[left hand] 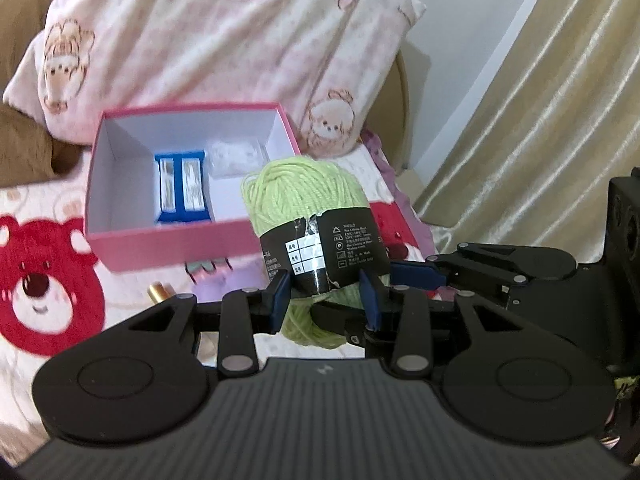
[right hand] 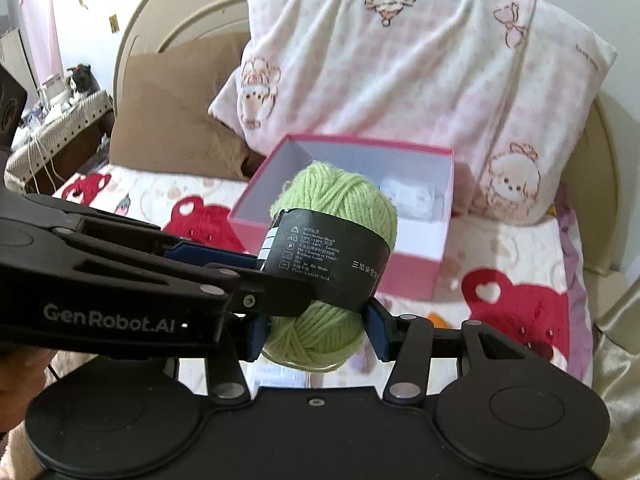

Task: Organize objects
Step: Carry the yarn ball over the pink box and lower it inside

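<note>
While both grippers are squeezing the green yarn ball, the left gripper and right gripper are holding it upright, with the open pink box lying at twelve o'clock, just behind it.

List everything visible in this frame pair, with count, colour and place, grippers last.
yarn ball: one, light green with a black paper band, held in the air in front of the box
box: one, pink outside and white inside, open, on the bedspread
packet: one, blue and white, lying in the box
bag: one, clear or whitish, in the box's far part; contents unclear
pillow: one, pink with cartoon print, behind the box
cushion: one, brown, beside the pillow
bedspread: one, white with red bears
curtain: beige, at the bedside
left gripper: black, blue pads, clamping the yarn
right gripper: same, also clamping the yarn
</note>
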The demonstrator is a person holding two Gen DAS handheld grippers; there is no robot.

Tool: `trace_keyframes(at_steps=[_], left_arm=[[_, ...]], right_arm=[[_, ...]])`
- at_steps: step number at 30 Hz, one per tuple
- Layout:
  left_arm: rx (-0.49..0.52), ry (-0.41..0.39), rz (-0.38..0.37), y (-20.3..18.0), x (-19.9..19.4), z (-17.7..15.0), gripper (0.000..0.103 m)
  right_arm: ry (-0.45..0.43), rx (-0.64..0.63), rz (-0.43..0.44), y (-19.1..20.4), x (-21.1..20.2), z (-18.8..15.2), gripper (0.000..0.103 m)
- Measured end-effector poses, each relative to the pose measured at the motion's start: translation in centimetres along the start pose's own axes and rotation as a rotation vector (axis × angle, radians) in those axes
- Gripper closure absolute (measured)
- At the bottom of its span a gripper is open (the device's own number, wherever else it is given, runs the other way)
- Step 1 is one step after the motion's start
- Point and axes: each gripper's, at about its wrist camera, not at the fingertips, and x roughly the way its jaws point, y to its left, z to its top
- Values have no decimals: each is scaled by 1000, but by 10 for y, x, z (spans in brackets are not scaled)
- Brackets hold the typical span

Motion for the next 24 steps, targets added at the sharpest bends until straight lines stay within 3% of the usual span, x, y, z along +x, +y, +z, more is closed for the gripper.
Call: trace_keyframes(at_steps=[8,14,24], left_arm=[[-15,-15,13,22,30,48,67],[-39,20,44,33,68,81,67],[-128,27,47,62,128,93,67]], right_arm=[[-27,28,5,-22,33,37,48],[7,73,27,-50,71,62,48],[69,202,30,-84,132,74,48]])
